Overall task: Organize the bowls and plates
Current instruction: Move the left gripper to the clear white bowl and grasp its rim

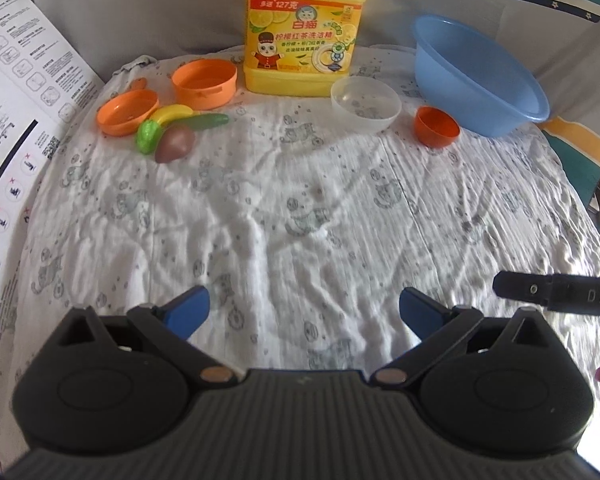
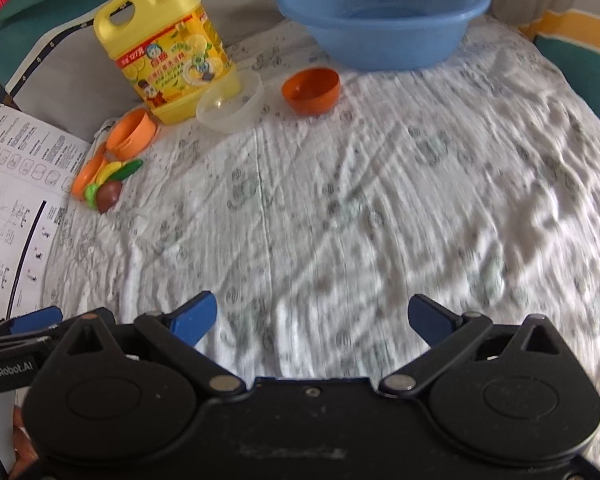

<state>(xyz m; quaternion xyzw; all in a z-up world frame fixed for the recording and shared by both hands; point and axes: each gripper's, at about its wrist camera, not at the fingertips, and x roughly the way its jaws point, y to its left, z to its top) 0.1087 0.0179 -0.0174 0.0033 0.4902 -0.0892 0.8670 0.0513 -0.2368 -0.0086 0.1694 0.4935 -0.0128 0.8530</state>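
From your left wrist camera, your left gripper (image 1: 304,312) hovers over the printed cloth (image 1: 280,208) with its blue fingers spread wide and nothing between them. At the far side stand a yellow detergent jug (image 1: 305,28), a clear bowl (image 1: 365,104) in front of it, a small orange bowl (image 1: 437,126) just to the right, and a blue basin (image 1: 480,76) beyond. To the left lie an orange dish (image 1: 204,83), an orange plate (image 1: 127,112) and toy fruit and vegetables (image 1: 172,134) touching it.

From your right wrist camera, your right gripper (image 2: 312,320) is likewise released and empty above the cloth. The clear bowl (image 2: 230,107) touches the jug (image 2: 168,52); the small orange bowl (image 2: 311,91) sits near the basin (image 2: 384,16).
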